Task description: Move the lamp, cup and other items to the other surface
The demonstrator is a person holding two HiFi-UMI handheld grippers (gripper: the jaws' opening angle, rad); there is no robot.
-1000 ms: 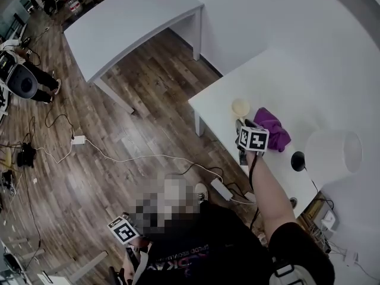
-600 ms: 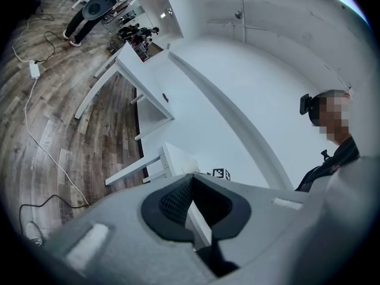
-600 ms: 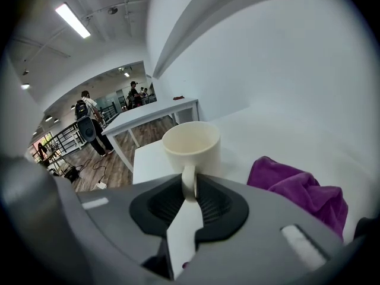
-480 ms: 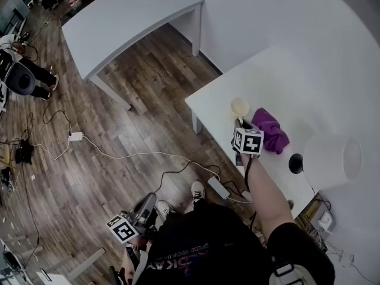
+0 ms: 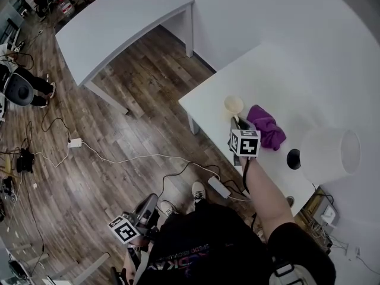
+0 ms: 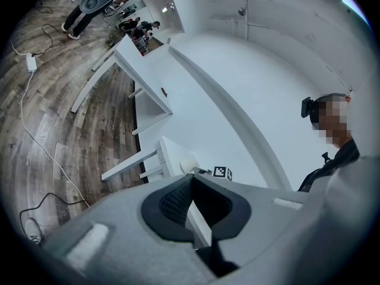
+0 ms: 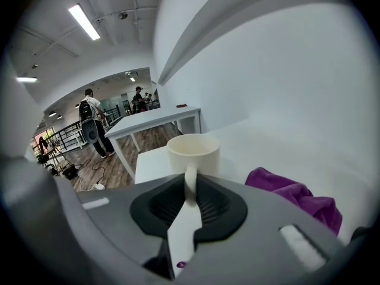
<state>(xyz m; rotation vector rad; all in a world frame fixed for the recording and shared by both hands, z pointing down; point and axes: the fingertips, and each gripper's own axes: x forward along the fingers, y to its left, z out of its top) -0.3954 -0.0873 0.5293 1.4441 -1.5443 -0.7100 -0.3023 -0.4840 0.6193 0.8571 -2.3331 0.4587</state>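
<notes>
A smooth white desk (image 5: 208, 100) was set against a white wall (image 5: 267, 10), over a wood-plank floor (image 5: 119, 123) strewn with cables (image 5: 124, 160). A second white desk (image 5: 119, 22) was seen well apart. A round cream cup (image 5: 233, 105) was placed near a desk corner, beside a crumpled purple cloth (image 5: 265, 126) and a white-shaded lamp (image 5: 329, 155). The right gripper (image 7: 190, 189) jaws had just been closing and were clamped on the cup's handle. The left gripper (image 6: 191, 180) jaws were together, empty.

We record: black short-sleeved shirt (image 5: 214, 242), faintly lettered; pale shoes (image 5: 199, 190) beyond its hem; grey left gripper (image 6: 190, 180) and right gripper (image 7: 190, 186), black ribbed fingers (image 7: 163, 203).
</notes>
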